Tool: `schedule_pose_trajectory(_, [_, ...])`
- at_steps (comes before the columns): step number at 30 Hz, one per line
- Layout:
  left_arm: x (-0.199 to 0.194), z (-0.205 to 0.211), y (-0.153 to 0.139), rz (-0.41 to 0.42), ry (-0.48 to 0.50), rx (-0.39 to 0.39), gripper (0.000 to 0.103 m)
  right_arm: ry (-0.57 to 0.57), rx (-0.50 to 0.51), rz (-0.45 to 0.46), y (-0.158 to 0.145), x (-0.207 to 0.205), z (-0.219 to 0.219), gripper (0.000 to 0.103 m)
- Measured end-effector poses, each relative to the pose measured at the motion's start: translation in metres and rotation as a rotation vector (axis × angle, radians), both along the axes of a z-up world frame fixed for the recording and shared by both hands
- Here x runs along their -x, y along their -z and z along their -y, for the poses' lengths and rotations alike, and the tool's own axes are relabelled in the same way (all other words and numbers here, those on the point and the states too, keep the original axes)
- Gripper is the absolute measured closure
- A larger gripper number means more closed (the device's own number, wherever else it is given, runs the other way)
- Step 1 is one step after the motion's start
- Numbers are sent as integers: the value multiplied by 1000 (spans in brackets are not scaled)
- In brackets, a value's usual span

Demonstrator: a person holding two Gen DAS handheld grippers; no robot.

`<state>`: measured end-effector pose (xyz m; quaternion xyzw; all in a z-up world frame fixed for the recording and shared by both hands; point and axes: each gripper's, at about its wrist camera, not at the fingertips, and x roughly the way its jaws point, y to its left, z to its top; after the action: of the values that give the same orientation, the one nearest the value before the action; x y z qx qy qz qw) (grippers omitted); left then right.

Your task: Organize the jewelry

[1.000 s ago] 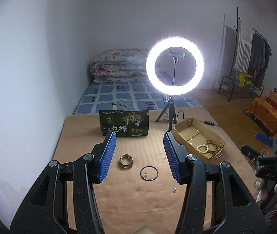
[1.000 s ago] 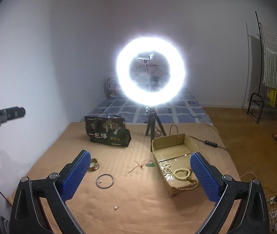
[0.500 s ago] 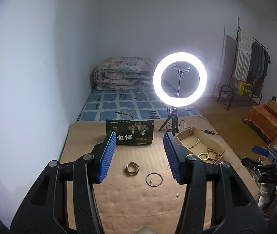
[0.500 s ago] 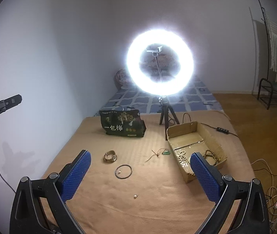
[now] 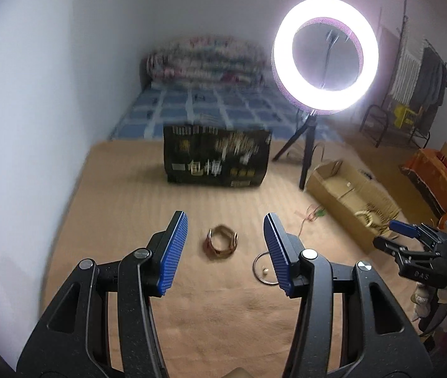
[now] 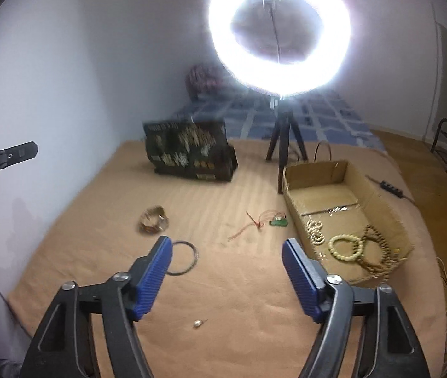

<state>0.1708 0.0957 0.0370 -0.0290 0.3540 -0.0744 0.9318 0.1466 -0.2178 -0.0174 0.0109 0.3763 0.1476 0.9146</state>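
Observation:
A gold-brown bracelet (image 5: 221, 245) lies on the tan blanket between and just beyond the open jaws of my left gripper (image 5: 225, 247); it also shows in the right wrist view (image 6: 153, 219). A dark thin bangle (image 6: 182, 257) lies beside the left finger of my open, empty right gripper (image 6: 226, 267); in the left view the bangle (image 5: 263, 267) is partly hidden. A red-cord pendant with a green stone (image 6: 274, 220) lies near a cardboard box (image 6: 378, 195) holding bead bracelets (image 6: 346, 247). A small pearl piece (image 6: 197, 323) lies in front.
A bright ring light on a tripod (image 6: 281, 28) stands behind the box. A dark printed bag (image 6: 188, 154) stands at the back of the blanket. The wall is close on the left. A cable and power strip (image 6: 390, 186) lie right of the box.
Both grippers have moved forward and lower toward the blanket. The bracelet now sits between the left jaws. The right jaws have narrowed but remain open.

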Motion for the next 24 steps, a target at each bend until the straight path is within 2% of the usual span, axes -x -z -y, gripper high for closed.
schedule_pose_trajectory(3, [-28,-4,44,-56,2,8,52,16,-4,-49,33,-29,-2,43])
schedule_pose_trajectory(7, [-57,-6,93,-110,21,4,52,65,21,-85,69,-69,-4,47])
schedule_pose_trajectory(10, [-76,-9,119,-148,37,26,52,89,32,-102,90,-92,-5,55])
schedule_pose_trajectory(16, [-97,-15,151,-175,53,75,52,121,76,-107,114,-118,-9,57])
schedule_pose_trajectory(18, [-102,-15,157,-178,56,75,52,136,110,-110,120,-123,-12,63])
schedule_pose_trajectory(21, [-109,-16,166,-185,66,73,52,145,148,-110,125,-130,-17,63])
schedule_pose_trajectory(24, [-116,-17,173,-201,69,91,57,152,197,-109,129,-134,-25,63])
